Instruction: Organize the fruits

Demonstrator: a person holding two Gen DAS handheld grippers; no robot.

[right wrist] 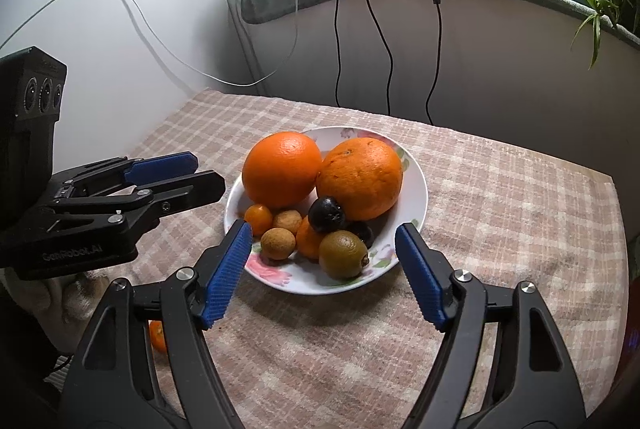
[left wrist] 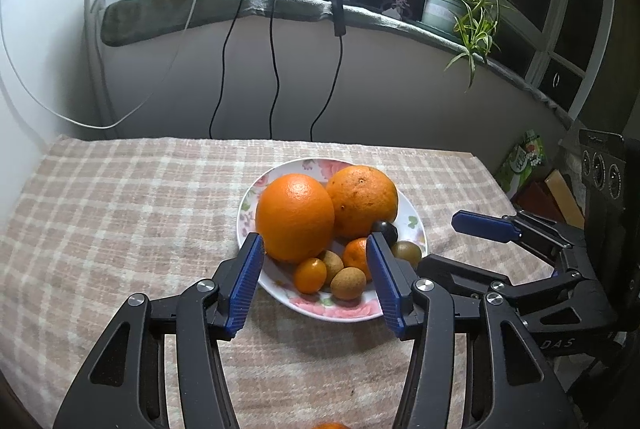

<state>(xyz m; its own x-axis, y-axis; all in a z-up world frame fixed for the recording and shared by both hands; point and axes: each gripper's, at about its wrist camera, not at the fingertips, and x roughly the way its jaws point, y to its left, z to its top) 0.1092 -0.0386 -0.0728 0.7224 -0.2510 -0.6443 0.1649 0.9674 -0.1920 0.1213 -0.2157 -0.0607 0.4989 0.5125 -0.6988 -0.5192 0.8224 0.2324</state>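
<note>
A floral plate [left wrist: 332,313] [right wrist: 416,185] on the checked tablecloth holds two big oranges [left wrist: 296,217] [right wrist: 360,185]. In front of them lie a kumquat [right wrist: 258,219], two brown longans [right wrist: 278,244], a mandarin [left wrist: 356,257], a dark plum [right wrist: 327,214] and a kiwi [right wrist: 343,253]. My left gripper [left wrist: 314,245] [right wrist: 204,173] hovers open at the plate's near left rim, with nothing between its pads. My right gripper [right wrist: 324,229] [left wrist: 456,241] stands open and wider at the near right rim, also holding nothing.
A small orange [right wrist: 158,337] lies on the cloth close to me, off the plate. Black cables [left wrist: 274,69] hang from the window sill behind the table. A potted plant [left wrist: 444,9] stands on the sill. Boxes [left wrist: 524,165] sit past the table's right edge.
</note>
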